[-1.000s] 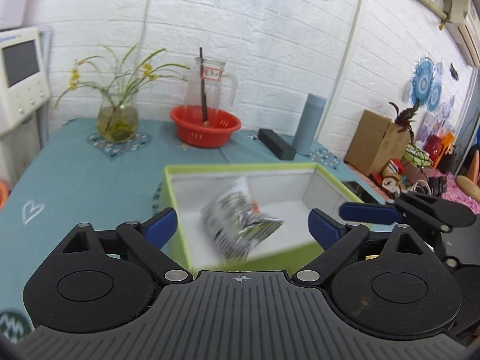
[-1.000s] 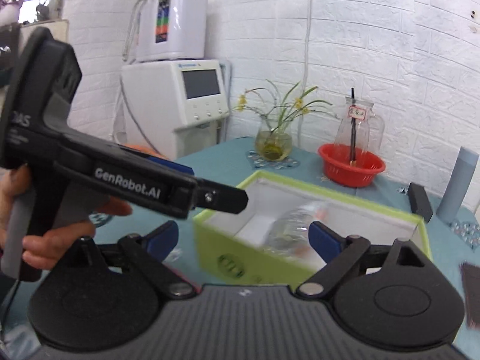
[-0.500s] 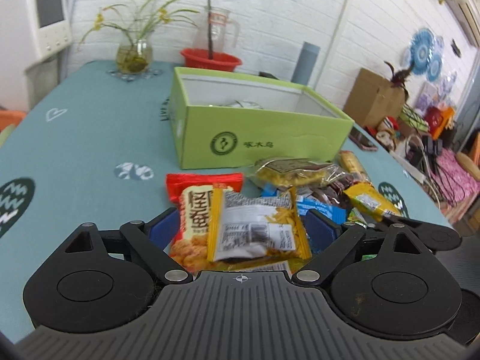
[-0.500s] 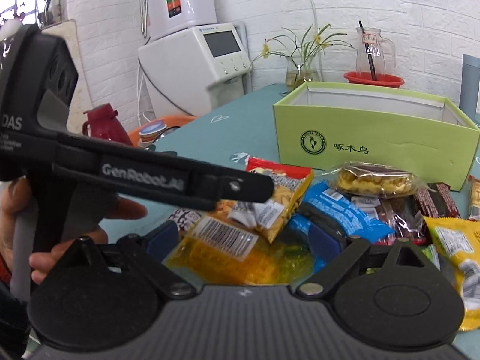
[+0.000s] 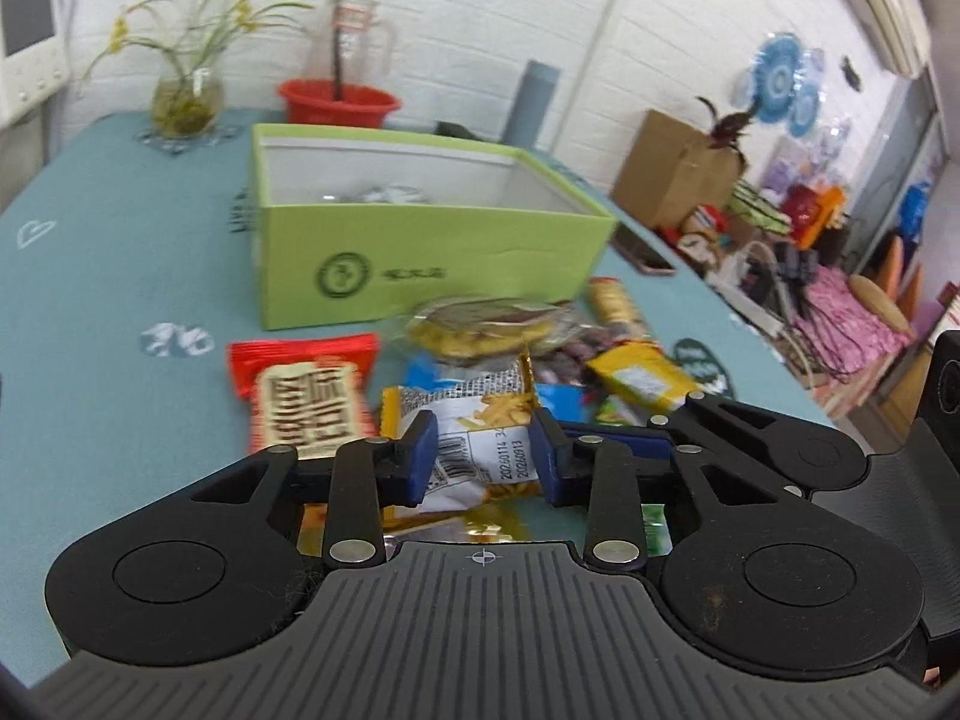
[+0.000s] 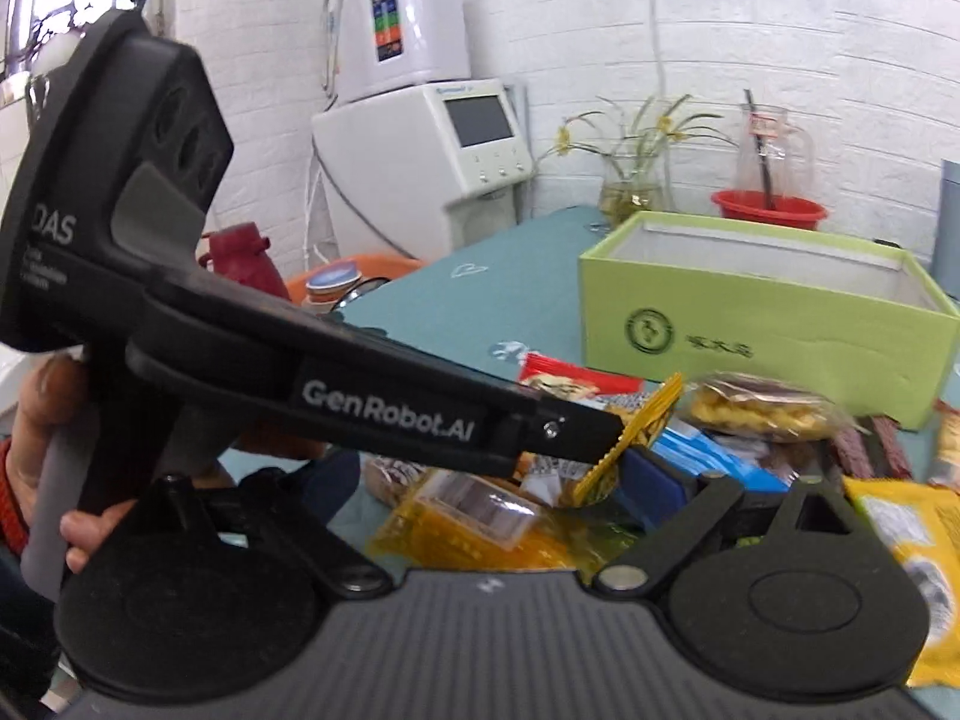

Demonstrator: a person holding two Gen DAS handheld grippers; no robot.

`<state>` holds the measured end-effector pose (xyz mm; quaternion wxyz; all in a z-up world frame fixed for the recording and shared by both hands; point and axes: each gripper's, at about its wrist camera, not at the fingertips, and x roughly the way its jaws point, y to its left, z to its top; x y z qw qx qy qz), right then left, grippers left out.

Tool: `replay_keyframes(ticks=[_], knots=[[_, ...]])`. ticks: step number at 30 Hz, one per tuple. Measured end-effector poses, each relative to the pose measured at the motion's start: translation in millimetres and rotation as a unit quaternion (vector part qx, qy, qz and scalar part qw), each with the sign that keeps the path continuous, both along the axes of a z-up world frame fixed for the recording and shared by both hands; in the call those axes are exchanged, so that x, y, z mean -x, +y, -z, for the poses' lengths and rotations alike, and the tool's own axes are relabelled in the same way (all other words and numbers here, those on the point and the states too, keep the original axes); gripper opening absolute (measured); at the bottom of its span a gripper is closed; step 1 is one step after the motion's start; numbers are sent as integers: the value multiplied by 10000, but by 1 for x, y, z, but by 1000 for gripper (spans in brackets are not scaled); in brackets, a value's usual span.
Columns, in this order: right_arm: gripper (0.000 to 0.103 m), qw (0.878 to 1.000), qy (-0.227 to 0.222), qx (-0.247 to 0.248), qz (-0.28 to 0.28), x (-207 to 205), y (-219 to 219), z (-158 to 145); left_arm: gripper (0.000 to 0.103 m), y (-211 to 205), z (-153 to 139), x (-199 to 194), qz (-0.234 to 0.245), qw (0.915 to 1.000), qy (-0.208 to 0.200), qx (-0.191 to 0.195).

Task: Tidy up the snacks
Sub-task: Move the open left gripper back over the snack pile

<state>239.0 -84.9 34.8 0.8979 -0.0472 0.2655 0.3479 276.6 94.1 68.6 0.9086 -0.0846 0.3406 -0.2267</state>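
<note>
From the left camera, the left tongs (image 5: 480, 456) have just squeezed onto a yellow-and-white snack bag (image 5: 480, 420) in the pile on the blue tabletop (image 5: 108, 276), in front of the green box (image 5: 420, 264), where only a blurry bit of a silver pack (image 5: 375, 195) peeks out. From the right camera, the right tongs (image 6: 474, 480) stand wide over the pile with nothing pinched. The left tool hides one blue finger, and the orange pack (image 6: 480, 528) below looks blurry.
</note>
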Motion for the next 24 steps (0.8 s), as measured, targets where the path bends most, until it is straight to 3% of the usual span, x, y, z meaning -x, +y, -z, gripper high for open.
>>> replay_keyframes(ticks=[3, 5, 9, 12, 14, 15, 17, 20, 24], knots=[[94, 9992, 235, 20, 309, 10, -26, 5, 9, -31, 6, 4, 345, 9994, 43, -34], [94, 9973, 469, -23, 557, 21, -46, 8, 17, -52, 13, 11, 665, 9977, 152, 13], [94, 9943, 701, 16, 798, 46, -72, 16, 20, -83, 25, 30, 1255, 9916, 309, 111], [94, 9942, 592, 126, 894, 58, -80, 16, 28, -89, 20, 43, 952, 9951, 20, -253], [94, 9942, 286, 210, 1018, 61, -82, 12, 49, -79, 9, 52, 634, 9970, -330, -290], [94, 9941, 165, 228, 1048, 58, -82, 11, 52, -73, 5, 54, 507, 9976, -406, -224], [94, 9953, -9, 295, 922, 49, -78, 11, 52, -59, 3, 49, 319, 9990, -293, -63], [94, 9954, -228, 568, 739, 32, -66, 16, 50, -41, 12, 40, 26, 9995, 207, 252], [94, 9957, 38, 681, 620, 17, -59, 29, 45, -26, 27, 42, -140, 9964, 612, 564]])
